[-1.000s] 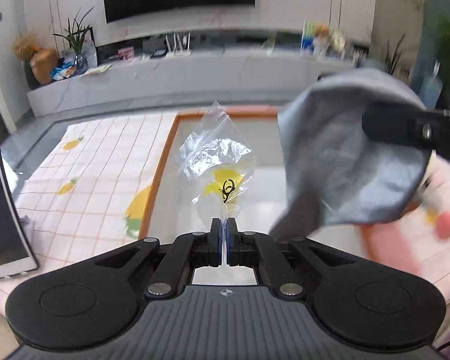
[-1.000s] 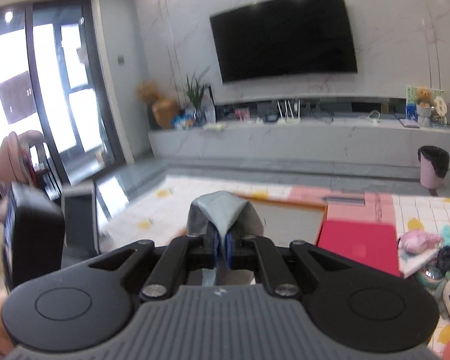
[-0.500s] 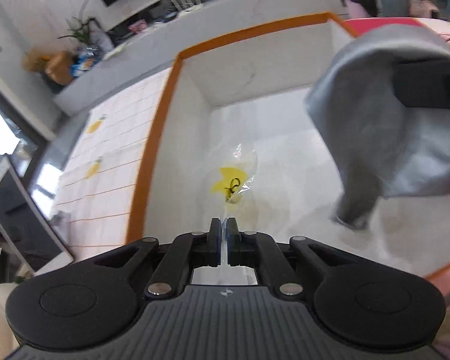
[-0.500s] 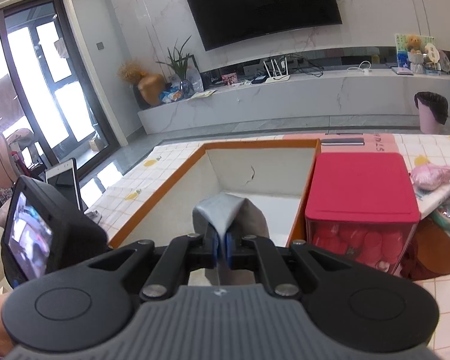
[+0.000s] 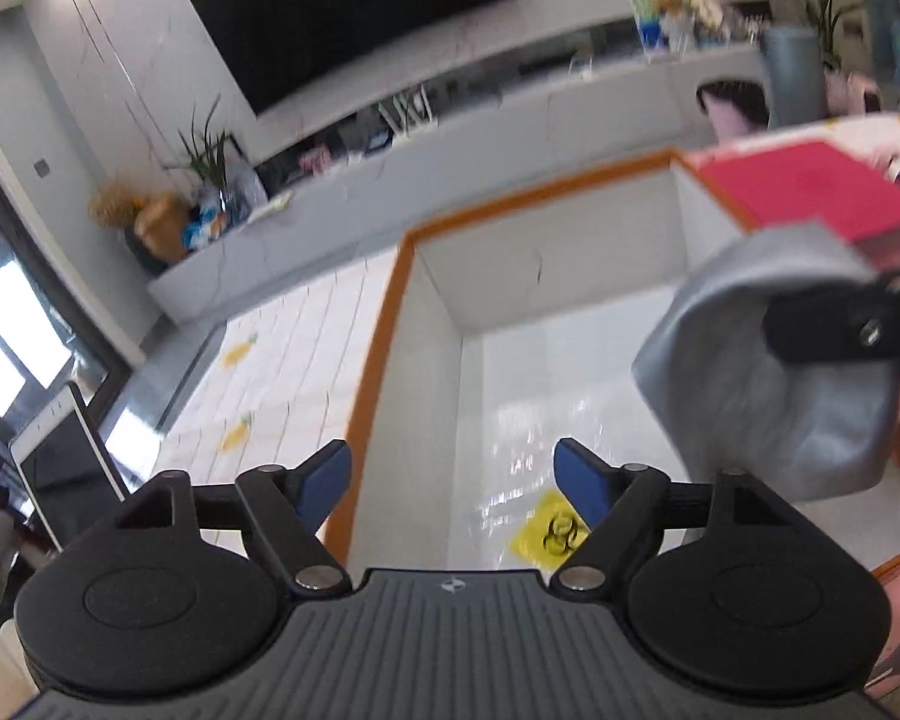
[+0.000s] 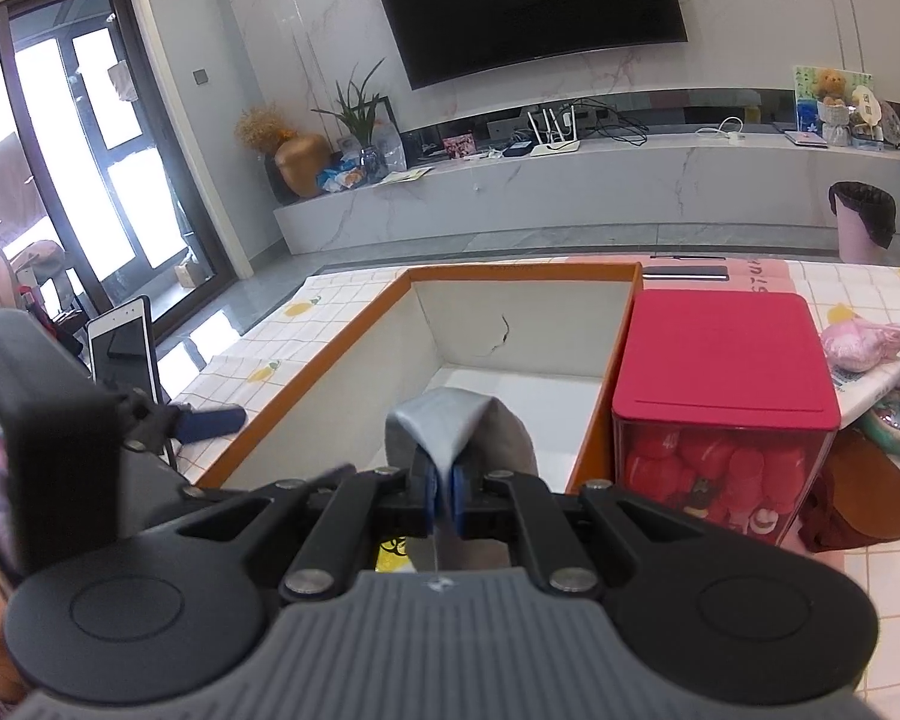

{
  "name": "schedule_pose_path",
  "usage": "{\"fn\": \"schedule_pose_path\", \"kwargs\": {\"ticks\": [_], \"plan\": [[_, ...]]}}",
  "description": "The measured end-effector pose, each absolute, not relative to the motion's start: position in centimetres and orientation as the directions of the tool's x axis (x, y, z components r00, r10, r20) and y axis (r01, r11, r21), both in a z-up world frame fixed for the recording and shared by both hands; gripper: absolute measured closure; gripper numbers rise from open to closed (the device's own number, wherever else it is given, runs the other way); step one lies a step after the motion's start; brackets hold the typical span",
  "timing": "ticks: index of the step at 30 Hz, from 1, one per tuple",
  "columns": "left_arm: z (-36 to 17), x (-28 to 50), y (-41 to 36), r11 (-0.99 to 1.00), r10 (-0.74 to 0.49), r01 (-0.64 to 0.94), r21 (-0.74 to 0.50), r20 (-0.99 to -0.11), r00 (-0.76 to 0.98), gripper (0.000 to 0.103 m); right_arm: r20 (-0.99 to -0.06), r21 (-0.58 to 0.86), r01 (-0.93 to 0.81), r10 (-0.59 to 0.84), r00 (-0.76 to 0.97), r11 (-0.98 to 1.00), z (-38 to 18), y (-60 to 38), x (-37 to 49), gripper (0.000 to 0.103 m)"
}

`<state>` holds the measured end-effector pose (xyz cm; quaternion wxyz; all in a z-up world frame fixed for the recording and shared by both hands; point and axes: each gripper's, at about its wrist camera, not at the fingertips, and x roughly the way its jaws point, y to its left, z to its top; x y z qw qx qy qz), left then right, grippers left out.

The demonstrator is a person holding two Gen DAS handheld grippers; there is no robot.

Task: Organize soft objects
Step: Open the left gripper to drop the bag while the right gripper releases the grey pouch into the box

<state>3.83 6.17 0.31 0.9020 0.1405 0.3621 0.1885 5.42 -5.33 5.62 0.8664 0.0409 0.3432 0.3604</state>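
Note:
A clear plastic bag with a yellow label [image 5: 547, 531] lies on the floor of the white box with the orange rim [image 5: 384, 324], just below my left gripper [image 5: 453, 477]. Its jaws are opening wide and nothing is between them. My right gripper [image 6: 443, 489] is shut on a grey cloth [image 6: 450, 426], which hangs over the inside of the box [image 6: 324, 366]. In the left wrist view the grey cloth [image 5: 768, 372] hangs at the right, pinched by the right gripper's black fingers [image 5: 834, 330]. A corner of the yellow label [image 6: 393, 555] shows under the right gripper.
A red-lidded clear container [image 6: 723, 372] full of red things stands against the box's right side. A tablet [image 6: 123, 354] leans at the left on the checked tablecloth. Soft toys and bags [image 6: 867, 345] lie at the far right.
My left gripper has opened and let go of the plastic bag, which now lies on the box floor. The right gripper with the grey cloth has sunk over the box.

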Motion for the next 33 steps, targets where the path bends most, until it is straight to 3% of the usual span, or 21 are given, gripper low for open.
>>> {"fn": "schedule_pose_path", "kwargs": {"ticks": [5, 15, 24, 26, 27, 28, 33], "plan": [[1.6, 3.2, 7.5, 0.928, 0.372, -0.261, 0.267, -0.605, 0.704, 0.008, -0.554, 0.327, -0.602, 0.664, 0.503, 0.729, 6.1, -5.5, 5.2, 0.098], [2.5, 3.0, 10.3, 0.939, 0.328, -0.311, 0.145, -0.648, 0.688, 0.001, -0.563, 0.319, -0.633, 0.679, 0.472, 0.705, 5.5, -4.1, 4.6, 0.098], [2.4, 2.8, 10.5, 0.943, 0.313, -0.305, 0.129, -0.653, 0.69, 0.001, -0.618, 0.288, -0.643, 0.651, 0.441, 0.71, 4.0, -2.6, 4.9, 0.098], [2.4, 2.9, 10.4, 0.944, 0.312, -0.302, 0.132, -0.654, 0.689, 0.001, -0.623, 0.283, -0.643, 0.646, 0.441, 0.712, 3.8, -2.5, 4.9, 0.091], [2.4, 2.9, 10.4, 0.944, 0.312, -0.301, 0.133, -0.654, 0.689, 0.001, -0.622, 0.283, -0.642, 0.646, 0.443, 0.713, 3.9, -2.4, 4.9, 0.069], [2.4, 2.9, 10.4, 0.939, 0.327, -0.314, 0.14, -0.65, 0.686, 0.001, -0.625, 0.275, -0.637, 0.637, 0.451, 0.72, 3.9, -2.4, 4.9, 0.056], [2.6, 2.8, 10.8, 0.943, 0.306, -0.315, 0.109, -0.657, 0.689, 0.001, -0.61, 0.304, -0.644, 0.662, 0.435, 0.702, 4.1, -2.5, 5.0, 0.05]]}}
